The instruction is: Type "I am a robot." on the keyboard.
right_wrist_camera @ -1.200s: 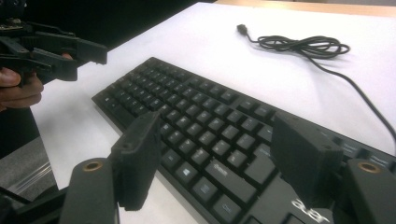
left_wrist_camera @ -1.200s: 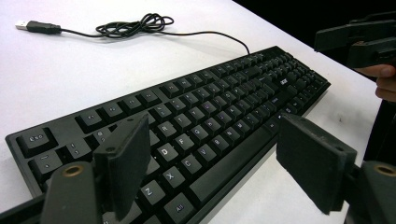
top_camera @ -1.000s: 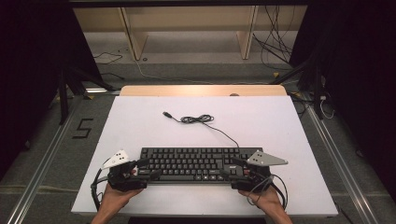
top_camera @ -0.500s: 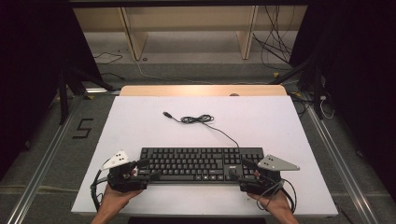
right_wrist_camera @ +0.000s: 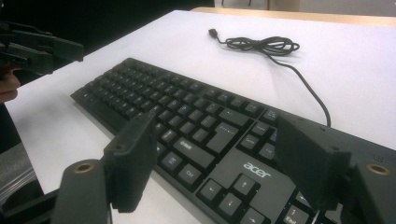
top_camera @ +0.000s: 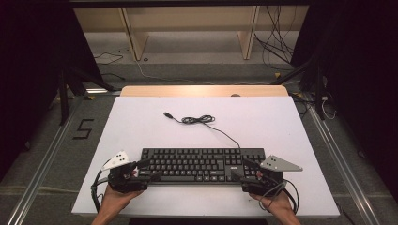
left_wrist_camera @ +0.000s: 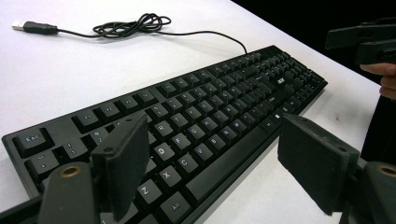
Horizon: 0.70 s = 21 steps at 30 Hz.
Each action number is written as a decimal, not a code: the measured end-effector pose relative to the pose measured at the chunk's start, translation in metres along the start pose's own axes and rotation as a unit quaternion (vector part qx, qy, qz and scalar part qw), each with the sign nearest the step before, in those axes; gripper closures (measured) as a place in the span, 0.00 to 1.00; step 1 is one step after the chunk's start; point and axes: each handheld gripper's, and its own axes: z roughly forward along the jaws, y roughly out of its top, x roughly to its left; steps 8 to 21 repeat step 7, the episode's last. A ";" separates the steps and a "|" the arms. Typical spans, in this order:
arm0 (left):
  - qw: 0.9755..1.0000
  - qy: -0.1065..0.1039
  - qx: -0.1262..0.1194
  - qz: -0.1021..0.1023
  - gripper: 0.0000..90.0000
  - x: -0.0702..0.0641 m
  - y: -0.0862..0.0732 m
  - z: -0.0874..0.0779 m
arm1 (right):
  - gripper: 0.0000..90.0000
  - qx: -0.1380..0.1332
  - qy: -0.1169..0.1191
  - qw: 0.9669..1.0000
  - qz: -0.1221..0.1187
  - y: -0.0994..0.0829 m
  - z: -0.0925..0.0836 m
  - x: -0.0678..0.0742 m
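I held the left gripper (top_camera: pixel 146 169) and right gripper (top_camera: pixel 243 170) low at the keyboard's (top_camera: pixel 202 165) two ends, fingers open astride its black, flat-lying front edge.

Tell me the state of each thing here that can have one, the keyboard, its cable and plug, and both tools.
Keyboard: flat on the white table, keys up.
Cable: partly bunched in a loose coil behind the keyboard.
USB plug: unplugged, lying free on the table.
Left tool: open, jaws astride the keyboard's left end.
Right tool: open, jaws astride the keyboard's right end.
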 end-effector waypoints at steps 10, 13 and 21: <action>1.000 0.001 -0.001 -0.001 0.27 0.000 0.000 0.000 | 0.34 0.000 0.000 1.000 -0.001 0.000 0.000 0.000; 1.000 0.001 -0.001 -0.001 0.27 0.000 0.000 0.000 | 0.34 0.000 0.000 1.000 -0.001 0.000 0.000 0.000; 1.000 0.001 -0.001 -0.001 0.27 0.000 0.000 0.000 | 0.34 0.000 0.000 1.000 -0.001 0.000 0.000 0.000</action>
